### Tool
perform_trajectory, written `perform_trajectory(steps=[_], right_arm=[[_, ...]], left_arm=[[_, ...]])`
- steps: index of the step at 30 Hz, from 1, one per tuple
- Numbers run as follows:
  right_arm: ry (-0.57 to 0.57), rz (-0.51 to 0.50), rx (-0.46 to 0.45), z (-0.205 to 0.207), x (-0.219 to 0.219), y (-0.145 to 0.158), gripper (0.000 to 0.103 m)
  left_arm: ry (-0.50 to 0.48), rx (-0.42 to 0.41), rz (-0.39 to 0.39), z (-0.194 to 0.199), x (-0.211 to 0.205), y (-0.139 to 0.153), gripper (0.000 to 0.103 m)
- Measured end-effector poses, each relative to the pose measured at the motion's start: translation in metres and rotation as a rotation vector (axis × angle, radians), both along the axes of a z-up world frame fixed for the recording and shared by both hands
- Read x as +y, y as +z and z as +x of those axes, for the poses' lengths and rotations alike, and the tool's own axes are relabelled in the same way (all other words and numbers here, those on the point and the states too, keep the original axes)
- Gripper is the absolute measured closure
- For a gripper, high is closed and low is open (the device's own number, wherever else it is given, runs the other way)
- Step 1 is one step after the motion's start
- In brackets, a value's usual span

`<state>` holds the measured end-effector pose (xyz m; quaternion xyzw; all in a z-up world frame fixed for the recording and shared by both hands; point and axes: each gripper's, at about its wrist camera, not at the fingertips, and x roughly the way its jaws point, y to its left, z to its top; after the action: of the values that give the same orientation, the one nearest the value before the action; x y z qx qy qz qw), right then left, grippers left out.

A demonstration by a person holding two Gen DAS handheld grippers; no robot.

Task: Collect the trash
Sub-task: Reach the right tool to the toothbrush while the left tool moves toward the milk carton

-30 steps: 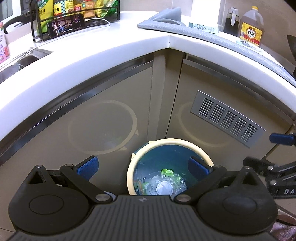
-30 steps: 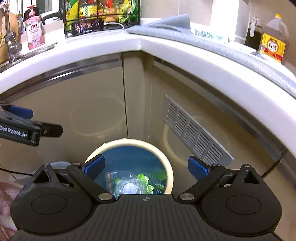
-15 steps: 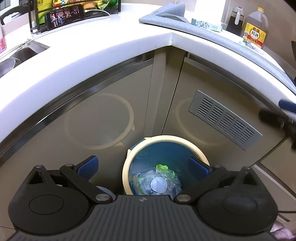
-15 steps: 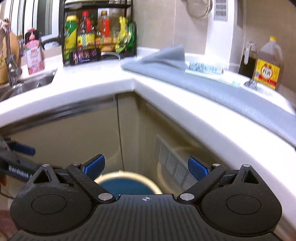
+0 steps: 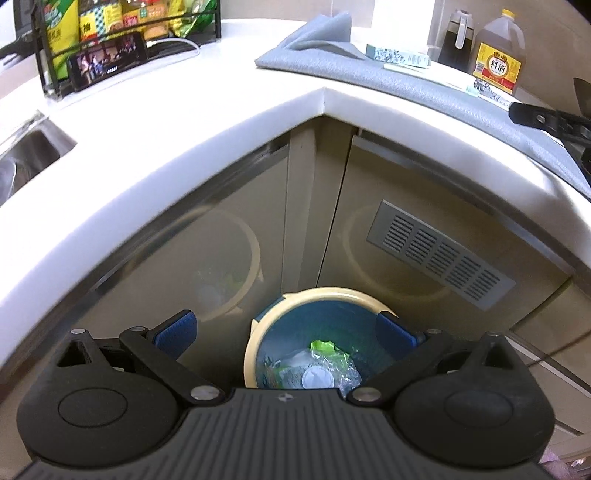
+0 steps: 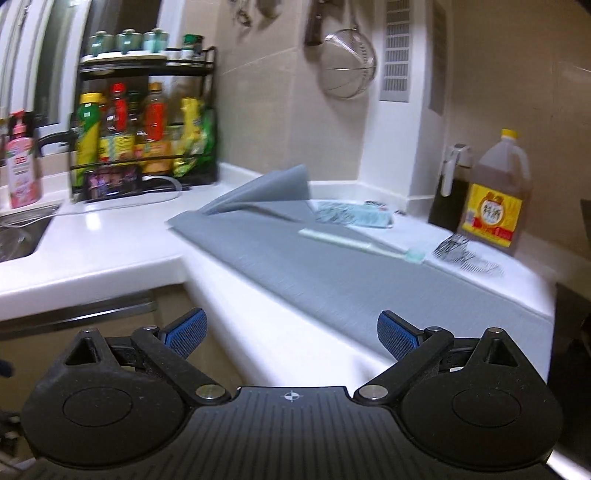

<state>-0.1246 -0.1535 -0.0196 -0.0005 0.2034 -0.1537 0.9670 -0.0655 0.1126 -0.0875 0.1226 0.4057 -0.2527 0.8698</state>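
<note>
Both the left hand-held gripper (image 5: pixel 286 330) and the right hand-held gripper (image 6: pixel 291 334) are wide apart and empty, the left above the bin (image 5: pixel 255 339) holding trash (image 5: pixel 314 365), the right facing a toothbrush (image 6: pixel 360 245) on the table (image 6: pixel 110 236).

The left wrist view looks steeply down from above the desk (image 5: pixel 207 122) corner, over its own tool (image 5: pixel 284 328), into the bin (image 5: pixel 258 332) on the floor close below, with the cabinet doors behind. The right wrist view sits higher and faces level across the desk (image 6: pixel 110 254), over its tool (image 6: pixel 291 332), toward the tiled wall. Both views share the desk corner, the grey mat (image 5: pixel 424 88) (image 6: pixel 295 266), the rack (image 5: pixel 122 26) (image 6: pixel 147 122) and the jug (image 5: pixel 498 55) (image 6: pixel 498 195).
</note>
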Motion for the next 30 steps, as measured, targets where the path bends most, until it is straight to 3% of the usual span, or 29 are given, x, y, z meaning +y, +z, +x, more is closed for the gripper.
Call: perform_trajectory(steps=[10,16,20,26,30], right_arm=[[-0.109,0.023,0.049,0.071,-0.077,0.008,0.003],[-0.159,0.205,0.02,0.127,-0.104,0.016,0.003],[-0.258,0.245,0.026,0.176,-0.114,0.017,0.003],[-0.376,0.272,0.131,0.244,-0.127,0.004,0.003],[-0.378,0.249,0.239,0.266,-0.125,-0.01,0.003]], left_arm=[[-0.001,-0.049,-0.003,0.012,-0.012,0.026,0.0],[0.007,-0.072,0.011,0.019,-0.018,0.038,0.0],[0.015,-0.077,0.015,0.022,-0.016,0.044,0.0],[0.033,-0.097,0.027,0.024,-0.011,0.049,0.0],[0.044,-0.102,0.02,0.028,-0.007,0.053,0.0]])
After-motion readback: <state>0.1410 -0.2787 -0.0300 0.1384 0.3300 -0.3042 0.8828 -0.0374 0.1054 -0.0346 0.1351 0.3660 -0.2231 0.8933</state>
